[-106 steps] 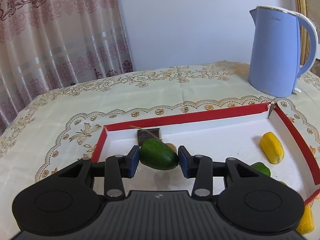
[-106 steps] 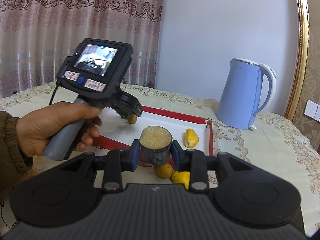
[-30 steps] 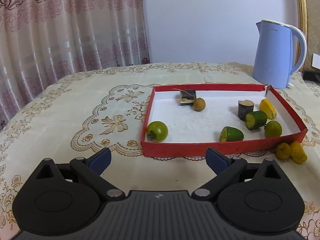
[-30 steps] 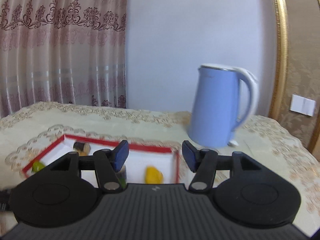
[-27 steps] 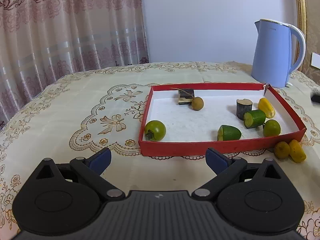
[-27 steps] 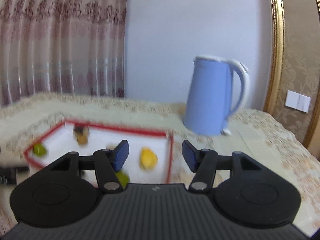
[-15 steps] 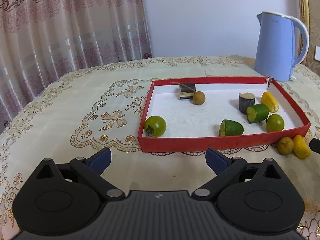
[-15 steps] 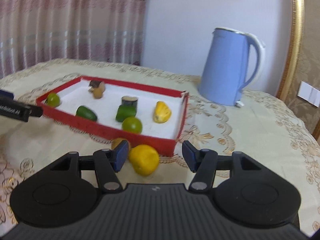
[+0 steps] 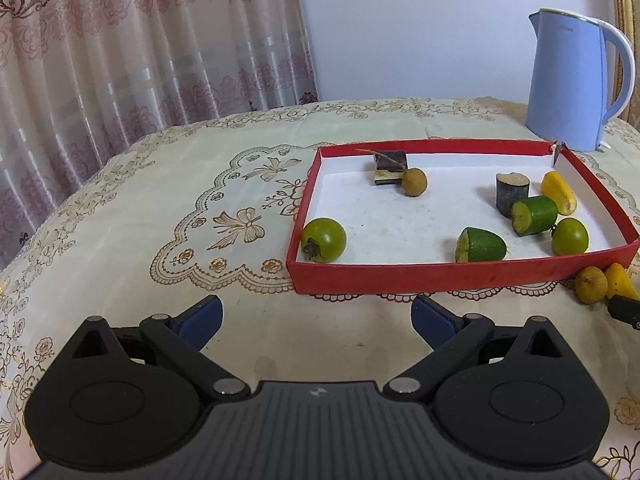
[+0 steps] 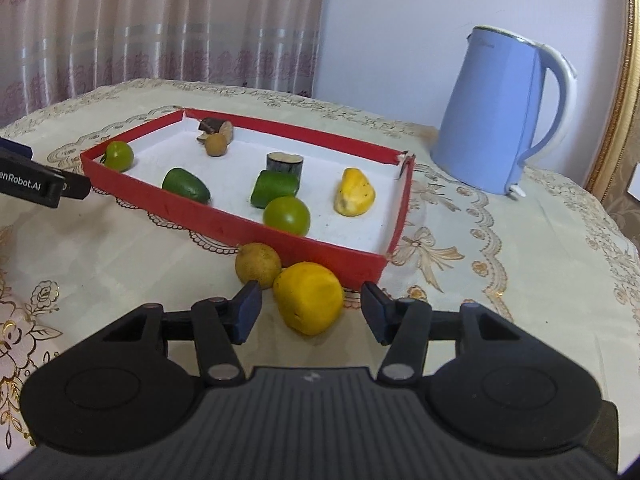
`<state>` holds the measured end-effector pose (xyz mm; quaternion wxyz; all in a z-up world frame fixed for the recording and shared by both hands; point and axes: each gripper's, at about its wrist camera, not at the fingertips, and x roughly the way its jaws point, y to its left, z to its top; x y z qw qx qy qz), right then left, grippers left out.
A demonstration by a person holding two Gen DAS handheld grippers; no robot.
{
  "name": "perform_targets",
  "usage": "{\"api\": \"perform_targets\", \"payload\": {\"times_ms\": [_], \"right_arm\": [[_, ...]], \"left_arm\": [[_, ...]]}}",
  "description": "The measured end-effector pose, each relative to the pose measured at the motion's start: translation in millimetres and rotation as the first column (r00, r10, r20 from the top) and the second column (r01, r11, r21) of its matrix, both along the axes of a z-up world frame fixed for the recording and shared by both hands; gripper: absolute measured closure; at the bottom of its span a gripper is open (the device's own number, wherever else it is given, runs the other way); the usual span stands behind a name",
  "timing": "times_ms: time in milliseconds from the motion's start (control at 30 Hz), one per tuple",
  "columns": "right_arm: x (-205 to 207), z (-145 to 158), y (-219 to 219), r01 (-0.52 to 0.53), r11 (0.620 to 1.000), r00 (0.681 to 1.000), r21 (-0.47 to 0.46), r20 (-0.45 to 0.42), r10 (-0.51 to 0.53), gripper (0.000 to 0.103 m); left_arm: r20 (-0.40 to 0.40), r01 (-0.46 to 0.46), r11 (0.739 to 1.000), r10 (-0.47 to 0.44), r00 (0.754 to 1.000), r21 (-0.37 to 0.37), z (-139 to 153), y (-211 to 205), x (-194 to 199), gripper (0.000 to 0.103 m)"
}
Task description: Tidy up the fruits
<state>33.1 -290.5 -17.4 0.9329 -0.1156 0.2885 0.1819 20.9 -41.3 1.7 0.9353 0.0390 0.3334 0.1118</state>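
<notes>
Since a second earlier the right gripper (image 10: 311, 307) had dropped toward the yellow fruit (image 10: 309, 297) outside the red tray (image 10: 224, 222), its jaws closing around it but not yet touching. Beside it sat a small brown fruit (image 10: 257, 265), partly hidden by one fingertip. The left gripper (image 9: 316, 318) hung wide open and empty before the tray, where the yellow fruit was cut off at the frame edge.

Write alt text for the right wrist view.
The right tongs are closing around a yellow fruit on the tablecloth, pads not yet touching, beside a small brown fruit. Behind sits a red tray of green and yellow fruit pieces, with a blue kettle beyond.
</notes>
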Motion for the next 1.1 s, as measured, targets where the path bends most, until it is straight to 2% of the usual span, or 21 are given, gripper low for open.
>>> {"api": "perform_targets", "payload": {"times_ms": [200, 467, 500, 533, 800, 967, 1067, 1100], "right_arm": [[8.1, -4.8, 3.7, -0.011, 1.0, 1.0, -0.012, -0.028, 0.01, 0.058], [9.5, -4.2, 6.1, -0.017, 1.0, 0.999, -0.015, -0.038, 0.016, 0.06], [8.8, -4.0, 6.7, -0.008, 1.0, 0.999, -0.024, -0.034, 0.007, 0.067], [8.1, -3.4, 6.6, -0.001, 1.0, 0.999, -0.029, -0.032, 0.0, 0.068], [-4.3, 4.4, -0.4, 0.027, 1.0, 1.0, 0.012, -0.008, -0.027, 0.079], [-13.1, 7.7, -2.7, 0.049, 0.998, 0.999, 0.032, -0.003, -0.049, 0.082], [-29.7, 14.0, 6.9, -0.007, 0.998, 1.0, 0.06, 0.002, 0.007, 0.085], [-36.6, 16.3, 14.4, -0.041, 0.997, 0.999, 0.061, 0.006, 0.041, 0.092]], "left_arm": [[-0.007, 0.001, 1.0, -0.001, 1.0, 0.013, -2.6, -1.1, 1.3, 0.002], [-0.006, -0.004, 1.0, 0.004, 1.0, 0.004, -2.6, 0.6, -0.2, 0.002], [-0.004, -0.002, 1.0, 0.002, 1.0, 0.0, -2.2, 1.1, -0.9, 0.002], [-0.002, 0.001, 1.0, -0.001, 1.0, -0.002, -1.6, 1.3, -1.8, 0.002], [0.018, 0.102, 0.994, -0.101, 0.995, -0.048, 4.0, -9.4, -10.0, 0.002], [0.051, 0.097, 0.995, -0.098, 0.994, 0.023, 8.0, -18.3, -14.5, 0.002], [0.079, 0.048, 0.997, -0.053, 0.995, 0.064, 12.0, -12.5, -16.2, 0.002], [0.084, 0.036, 0.997, -0.041, 0.996, 0.064, 13.6, -8.7, -16.1, 0.002]]}}
